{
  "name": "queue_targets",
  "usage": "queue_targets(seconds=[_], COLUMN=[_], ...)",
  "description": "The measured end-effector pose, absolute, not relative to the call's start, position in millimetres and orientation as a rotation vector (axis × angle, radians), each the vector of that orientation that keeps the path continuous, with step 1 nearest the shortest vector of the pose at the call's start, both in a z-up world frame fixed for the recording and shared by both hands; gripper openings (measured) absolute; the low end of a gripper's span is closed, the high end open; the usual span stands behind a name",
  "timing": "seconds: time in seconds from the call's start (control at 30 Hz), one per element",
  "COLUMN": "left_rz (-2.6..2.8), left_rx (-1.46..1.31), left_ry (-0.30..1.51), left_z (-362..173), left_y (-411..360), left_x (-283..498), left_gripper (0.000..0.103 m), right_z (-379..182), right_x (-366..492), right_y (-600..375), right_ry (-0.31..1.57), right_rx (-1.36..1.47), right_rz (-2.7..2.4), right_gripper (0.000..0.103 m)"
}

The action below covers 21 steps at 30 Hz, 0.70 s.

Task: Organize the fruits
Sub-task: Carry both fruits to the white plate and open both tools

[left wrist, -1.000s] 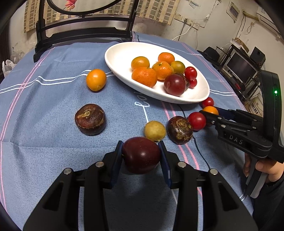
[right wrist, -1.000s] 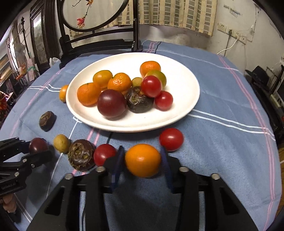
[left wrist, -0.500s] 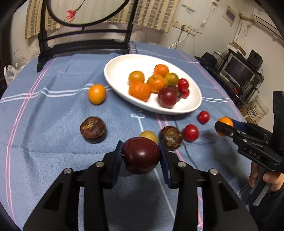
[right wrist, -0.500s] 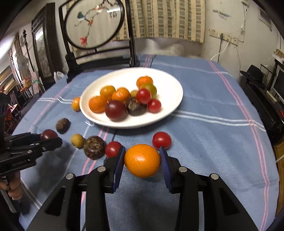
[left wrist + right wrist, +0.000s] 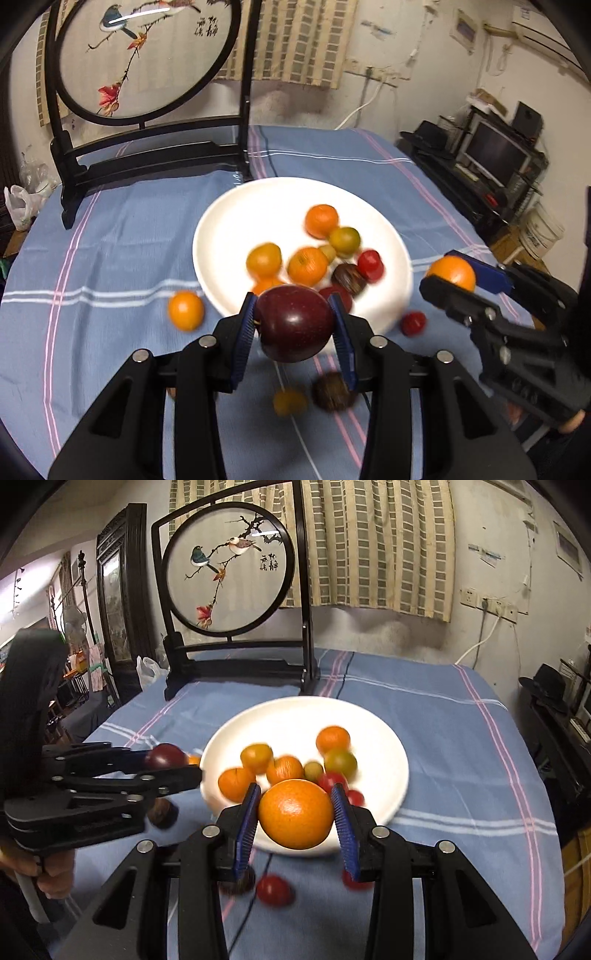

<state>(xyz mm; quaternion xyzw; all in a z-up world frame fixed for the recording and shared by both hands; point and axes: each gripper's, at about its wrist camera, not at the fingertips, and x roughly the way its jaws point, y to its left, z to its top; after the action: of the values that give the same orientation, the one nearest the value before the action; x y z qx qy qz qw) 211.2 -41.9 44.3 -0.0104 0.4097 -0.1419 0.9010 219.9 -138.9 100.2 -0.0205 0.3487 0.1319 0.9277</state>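
Note:
My left gripper (image 5: 293,326) is shut on a dark red plum (image 5: 295,321) and holds it above the near rim of the white plate (image 5: 236,218). My right gripper (image 5: 295,812) is shut on an orange (image 5: 295,814), raised over the plate's (image 5: 384,738) near edge. The plate holds several oranges, tomatoes and a dark fruit. In the left wrist view the right gripper (image 5: 458,282) with its orange (image 5: 452,271) is at the right. In the right wrist view the left gripper (image 5: 173,766) with the plum (image 5: 164,755) is at the left.
Loose on the blue cloth: an orange (image 5: 185,309), a red tomato (image 5: 413,323), a yellow fruit (image 5: 290,402) and a dark brown fruit (image 5: 332,391). Two tomatoes (image 5: 273,888) lie below my right gripper. A black-framed round screen (image 5: 229,572) stands behind the plate.
Both grippers have risen and moved forward toward the plate, each still holding its fruit. The loose fruits now lie below and behind the fingertips.

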Motion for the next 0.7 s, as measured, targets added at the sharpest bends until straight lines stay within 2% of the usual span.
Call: queue_targets(seconds=[0.43,0.5,0.53,0.6,0.7], left_rz=[-0.21,-0.215,-0.214,-0.217,-0.225], left_rx=[-0.061,-0.077,-0.082,-0.066,-0.042], left_ry=[0.957,0.96,0.94,0.898,0.87], left_z=[3.4,1.2,3.2,9.6,17.2], left_y=[-43.3,-44.0,-44.0,-46.3,-47.0], left_x=[296.2,299.5,297.3,290.4,277.4], left_gripper=[0.039,0.055,0.066,0.071,0.075], right_z=[54.1,48.5,47.0,49.7,57.6], right_x=[290.3,294.6,295.0,288.9,275.7], right_y=[-105.6,-103.0,-102.0,-102.7,-109.8], right_ry=[0.784,0.798,0.801,0.77,0.752], right_rx=[-0.156,-0.159,-0.162,-0.171,-0.152], right_rz=[0.253,0.267,0.274,0.253,0.259], right_gripper=[0.04,0.041,0.049,0.055,0.055])
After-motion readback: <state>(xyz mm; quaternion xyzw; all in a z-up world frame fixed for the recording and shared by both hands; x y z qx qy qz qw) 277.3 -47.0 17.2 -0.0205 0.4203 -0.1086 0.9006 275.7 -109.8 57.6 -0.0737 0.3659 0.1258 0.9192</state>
